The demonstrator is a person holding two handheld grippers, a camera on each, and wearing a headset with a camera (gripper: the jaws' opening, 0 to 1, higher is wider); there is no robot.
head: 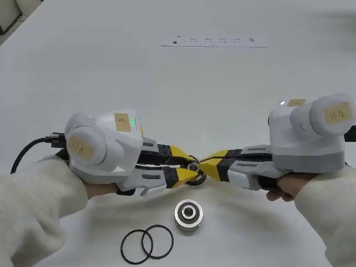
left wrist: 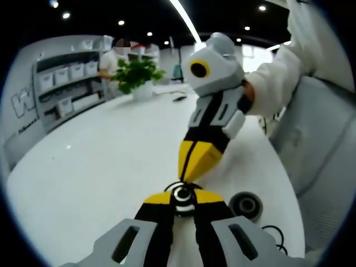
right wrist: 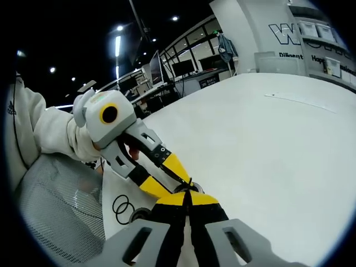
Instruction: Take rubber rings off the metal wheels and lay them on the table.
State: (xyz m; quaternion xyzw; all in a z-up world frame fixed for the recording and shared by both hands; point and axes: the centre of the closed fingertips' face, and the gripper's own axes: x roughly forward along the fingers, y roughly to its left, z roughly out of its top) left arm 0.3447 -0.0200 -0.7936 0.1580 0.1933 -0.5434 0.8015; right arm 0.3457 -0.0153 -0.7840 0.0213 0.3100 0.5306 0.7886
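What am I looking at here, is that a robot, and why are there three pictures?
No robot: a person holds a two-jaw tool in each hand. The head view comes from a headset camera; each round picture comes from a camera riding on one tool. The left tool grips a small metal wheel, and the right tool seems to pinch its black rubber ring. On the white table lie another wheel and two loose rings.

Cream sleeves (head: 33,200), white yellow-tipped grippers (head: 189,168)
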